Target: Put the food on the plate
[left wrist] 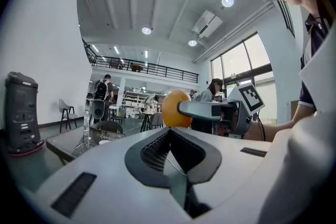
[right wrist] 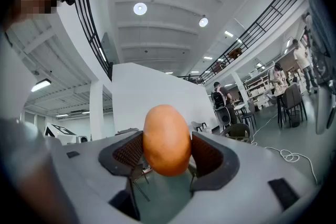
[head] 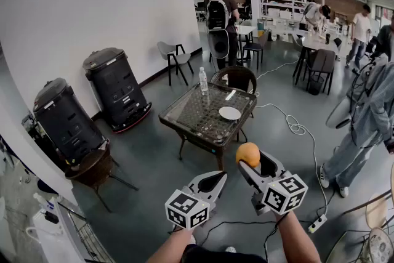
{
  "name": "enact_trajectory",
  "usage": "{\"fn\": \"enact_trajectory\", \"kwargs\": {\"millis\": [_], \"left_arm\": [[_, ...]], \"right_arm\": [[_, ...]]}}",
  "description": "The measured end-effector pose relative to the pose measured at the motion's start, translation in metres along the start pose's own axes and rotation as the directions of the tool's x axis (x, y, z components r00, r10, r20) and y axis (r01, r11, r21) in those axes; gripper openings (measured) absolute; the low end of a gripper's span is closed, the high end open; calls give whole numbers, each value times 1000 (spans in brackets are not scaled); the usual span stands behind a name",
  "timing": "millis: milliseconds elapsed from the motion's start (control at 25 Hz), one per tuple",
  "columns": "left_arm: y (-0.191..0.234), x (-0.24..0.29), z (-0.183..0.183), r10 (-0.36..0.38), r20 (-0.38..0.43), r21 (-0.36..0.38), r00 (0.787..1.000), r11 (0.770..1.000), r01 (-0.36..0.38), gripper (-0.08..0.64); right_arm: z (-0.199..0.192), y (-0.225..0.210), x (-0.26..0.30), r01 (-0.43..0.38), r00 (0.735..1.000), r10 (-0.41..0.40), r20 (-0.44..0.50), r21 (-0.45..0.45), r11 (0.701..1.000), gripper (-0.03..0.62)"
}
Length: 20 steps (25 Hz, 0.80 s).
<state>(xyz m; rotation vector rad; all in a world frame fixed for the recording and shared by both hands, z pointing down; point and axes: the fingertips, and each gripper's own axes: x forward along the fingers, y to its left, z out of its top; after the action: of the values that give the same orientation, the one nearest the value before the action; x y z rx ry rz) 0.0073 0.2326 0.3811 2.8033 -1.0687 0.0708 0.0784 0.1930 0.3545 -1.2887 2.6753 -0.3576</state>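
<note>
One round orange (head: 247, 154), probably light, firm and smooth, sits gripped at its middle in the widely spread right tongs (head: 252, 164), well apart from the plate (head: 229, 113) on the bench (head: 197, 111), while the left tongs (head: 217, 179) are closed and empty.

We are seeing bare grey floor (head: 154, 175) lying open between us and table (head: 184, 131). Right gripper (head: 251, 162), clamping orange (head: 247, 153), is hanging just short of table's near corner. Glass top is lying mostly free around plate (head: 229, 113); water bottle (head: 203, 80) is standing upright at far left edge, well apart from plate. Chair (head: 237, 78) is crowding far side. Two black machines (head: 117, 88) and small round stand (head: 92, 168) are blocking left. On right, cable (head: 297, 128) is trailing across floor, and person (head: 363, 126) is standing beyond it.
</note>
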Motion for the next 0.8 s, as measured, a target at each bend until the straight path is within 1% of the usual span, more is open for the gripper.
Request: {"fn": "enact_trajectory", "kwargs": {"millis": [400, 800], "left_arm": [[-6, -2, -1, -7, -9, 1, 1000, 1000, 7, 8], [-2, -2, 1, 3, -13, 8, 1000, 1000, -3, 8]], "right_arm": [[0, -2, -6, 8, 1000, -8, 6, 38, 999, 293], [0, -4, 1, 3, 1000, -3, -7, 29, 1000, 293]]}}
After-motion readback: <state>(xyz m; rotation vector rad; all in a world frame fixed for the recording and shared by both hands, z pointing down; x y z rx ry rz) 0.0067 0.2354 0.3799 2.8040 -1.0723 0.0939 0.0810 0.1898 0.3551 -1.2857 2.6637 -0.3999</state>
